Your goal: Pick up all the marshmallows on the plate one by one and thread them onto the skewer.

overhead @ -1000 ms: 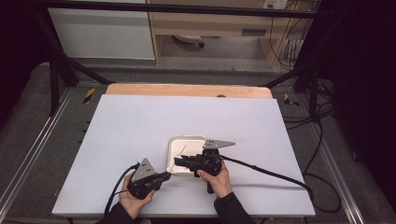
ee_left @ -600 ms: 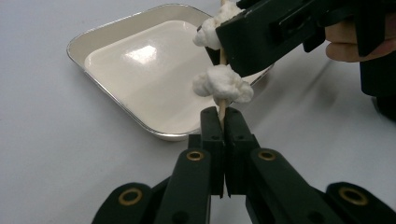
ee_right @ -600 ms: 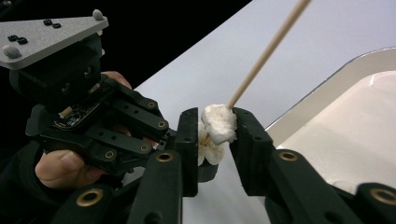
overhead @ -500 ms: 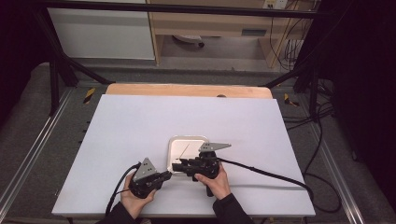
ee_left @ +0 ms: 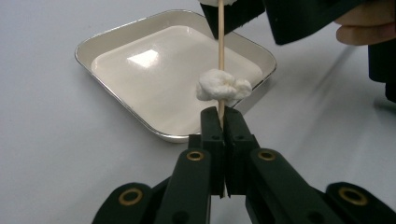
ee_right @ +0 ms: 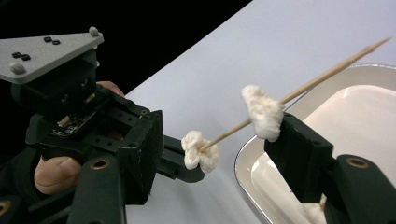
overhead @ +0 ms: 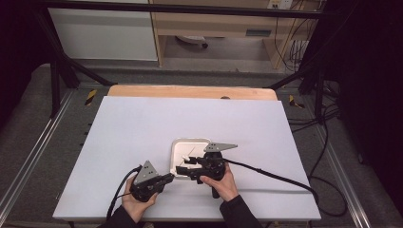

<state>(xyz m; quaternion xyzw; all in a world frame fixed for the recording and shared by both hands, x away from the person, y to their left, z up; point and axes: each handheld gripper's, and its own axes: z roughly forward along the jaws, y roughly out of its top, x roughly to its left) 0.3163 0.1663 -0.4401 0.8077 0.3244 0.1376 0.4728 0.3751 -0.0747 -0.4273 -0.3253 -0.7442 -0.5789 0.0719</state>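
Note:
My left gripper [ee_left: 223, 135] is shut on the lower end of a thin wooden skewer [ee_left: 220, 51], near the front edge of a shallow white tray [ee_left: 116, 37]. The skewer carries two white fluffy lumps. One lump [ee_right: 200, 150] sits just beyond the left gripper's [overhead: 167, 178] tips. The other lump [ee_right: 262, 112] is farther up the skewer [ee_right: 327, 74]. My right gripper [ee_right: 219, 158] straddles the skewer and its jaws have just been opening. The upper lump rests against one jaw while the other jaw stands apart. In the high view the right gripper [overhead: 183, 170] points left over the tray [overhead: 190, 142].
A white sheet [overhead: 142, 123] covers the table, with a wooden strip [overhead: 190, 91] along its far edge. The right gripper's cable [overhead: 275, 175] trails off to the right. Black frame legs and floor cables surround the table.
The right gripper's jaws stand wider apart than before, off the upper lump. Both hands have kept their places, and the left gripper still clamps the skewer.

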